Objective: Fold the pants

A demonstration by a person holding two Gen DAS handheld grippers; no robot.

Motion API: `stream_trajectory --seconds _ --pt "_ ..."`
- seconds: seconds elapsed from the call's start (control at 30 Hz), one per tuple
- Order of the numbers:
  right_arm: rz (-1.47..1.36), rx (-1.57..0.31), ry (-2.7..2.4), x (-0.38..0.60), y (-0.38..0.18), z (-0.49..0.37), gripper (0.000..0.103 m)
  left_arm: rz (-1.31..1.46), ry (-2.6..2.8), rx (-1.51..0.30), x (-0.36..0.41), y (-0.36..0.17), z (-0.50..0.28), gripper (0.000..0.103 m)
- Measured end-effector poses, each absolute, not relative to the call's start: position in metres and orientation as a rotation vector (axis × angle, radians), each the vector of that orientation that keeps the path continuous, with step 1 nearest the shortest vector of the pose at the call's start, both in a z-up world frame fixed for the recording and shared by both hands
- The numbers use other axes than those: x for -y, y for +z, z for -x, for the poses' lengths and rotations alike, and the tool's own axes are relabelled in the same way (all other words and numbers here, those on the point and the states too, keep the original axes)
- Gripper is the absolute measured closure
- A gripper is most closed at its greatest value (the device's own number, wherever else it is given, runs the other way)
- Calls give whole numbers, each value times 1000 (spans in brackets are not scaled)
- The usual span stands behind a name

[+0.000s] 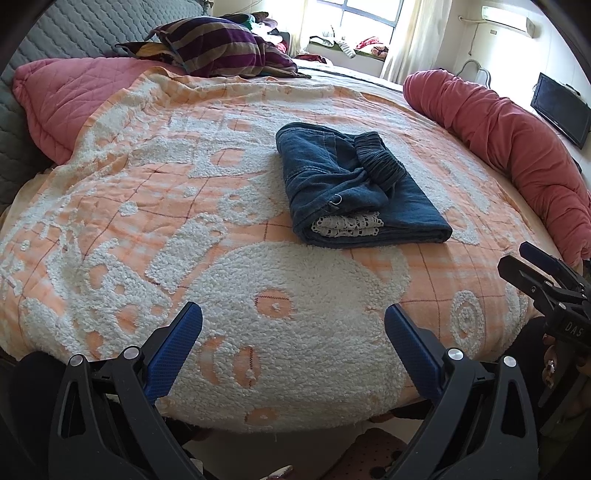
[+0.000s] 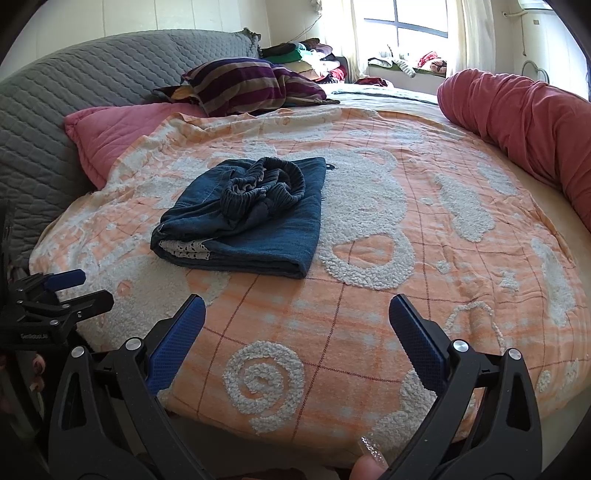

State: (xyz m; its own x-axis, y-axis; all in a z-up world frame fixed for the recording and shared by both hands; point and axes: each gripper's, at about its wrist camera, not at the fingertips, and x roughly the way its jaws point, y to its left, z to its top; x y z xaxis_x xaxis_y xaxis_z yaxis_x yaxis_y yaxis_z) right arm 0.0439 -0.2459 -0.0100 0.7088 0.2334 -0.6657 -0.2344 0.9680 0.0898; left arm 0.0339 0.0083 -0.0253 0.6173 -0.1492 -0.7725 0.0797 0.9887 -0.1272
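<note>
Dark blue denim pants (image 1: 354, 188) lie folded in a compact bundle on the orange and white bedspread (image 1: 229, 229), elastic waistband on top and white lace trim showing at the near edge. The same pants (image 2: 251, 221) appear left of centre in the right wrist view. My left gripper (image 1: 293, 328) is open over the near edge of the bed, well short of the pants, holding nothing. My right gripper (image 2: 297, 325) is open too, empty, near the bed's front edge. Each gripper shows at the side of the other's view: the right gripper (image 1: 543, 273), the left gripper (image 2: 70, 288).
A rolled red quilt (image 1: 509, 147) runs along the bed's right side. A pink pillow (image 1: 70, 99) and a striped purple pillow (image 1: 221, 44) lie at the grey quilted headboard (image 2: 74, 96). Clothes pile by the window (image 2: 406, 22). A fingertip (image 2: 369, 465) shows below.
</note>
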Motion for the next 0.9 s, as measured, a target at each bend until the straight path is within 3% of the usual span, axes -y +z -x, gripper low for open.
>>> stream_trajectory --seconds 0.9 --pt "0 -740 248 249 -11 -45 9 116 -88 -905 -13 -23 -39 4"
